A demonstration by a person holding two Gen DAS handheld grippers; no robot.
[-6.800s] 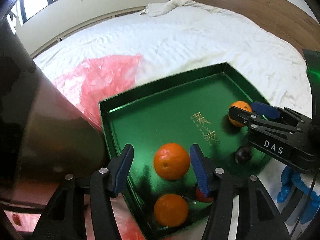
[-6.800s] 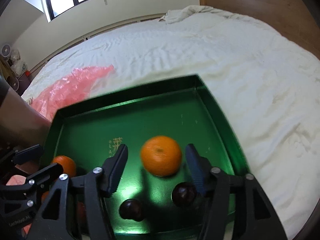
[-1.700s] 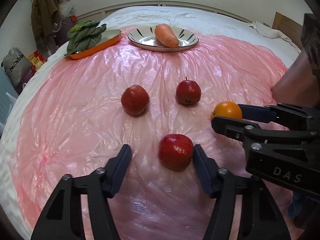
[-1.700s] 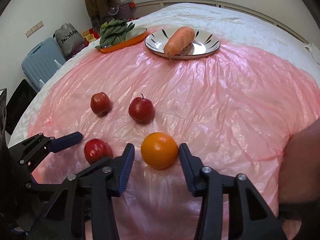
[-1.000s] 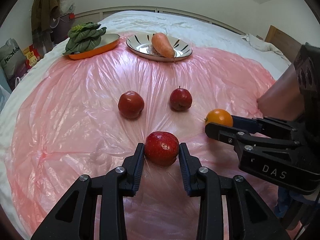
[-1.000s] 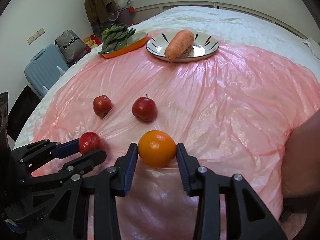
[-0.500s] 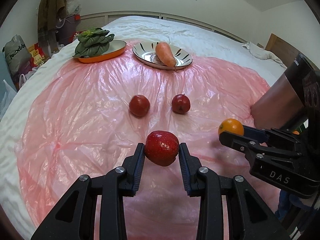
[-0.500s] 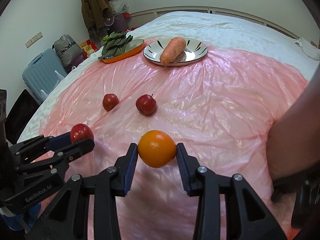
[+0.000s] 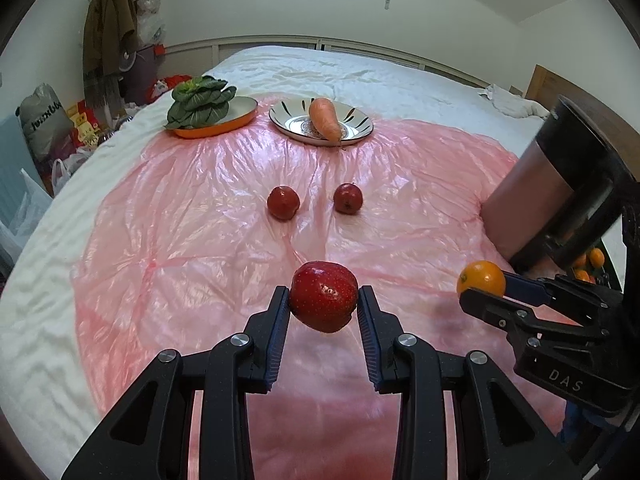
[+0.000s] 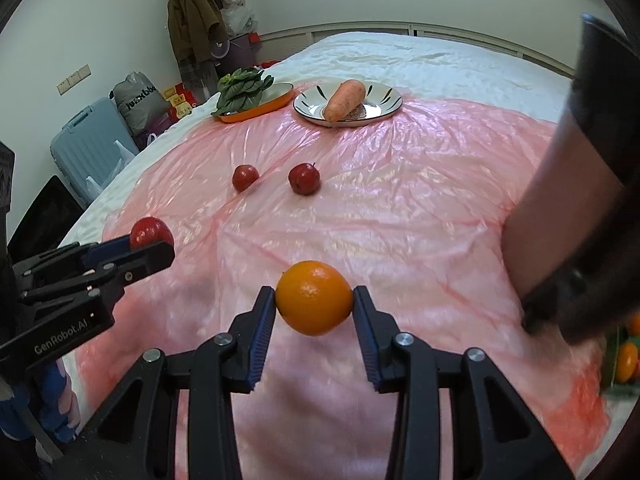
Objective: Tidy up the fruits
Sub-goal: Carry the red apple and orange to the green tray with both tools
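Note:
My left gripper (image 9: 323, 305) is shut on a red apple (image 9: 324, 301), held off the pink plastic sheet (image 9: 208, 216). My right gripper (image 10: 314, 300) is shut on an orange (image 10: 314, 298), also lifted clear of the sheet. From the left wrist, the right gripper (image 9: 482, 290) with its orange (image 9: 481, 278) shows at the right; from the right wrist, the left gripper (image 10: 150, 246) with its apple (image 10: 150, 232) shows at the left. Two more red apples (image 9: 283, 202) (image 9: 348, 198) lie side by side on the sheet further out.
A white plate with a carrot (image 9: 325, 124) and an orange dish of leafy greens (image 9: 200, 105) stand at the far end of the sheet. A person's forearm (image 10: 560, 216) is at the right. More oranges in a green tray (image 10: 626, 360) peek in at the right edge.
Both grippers have risen and pulled back with their fruit. The two apples on the sheet and the plates now look smaller and farther away.

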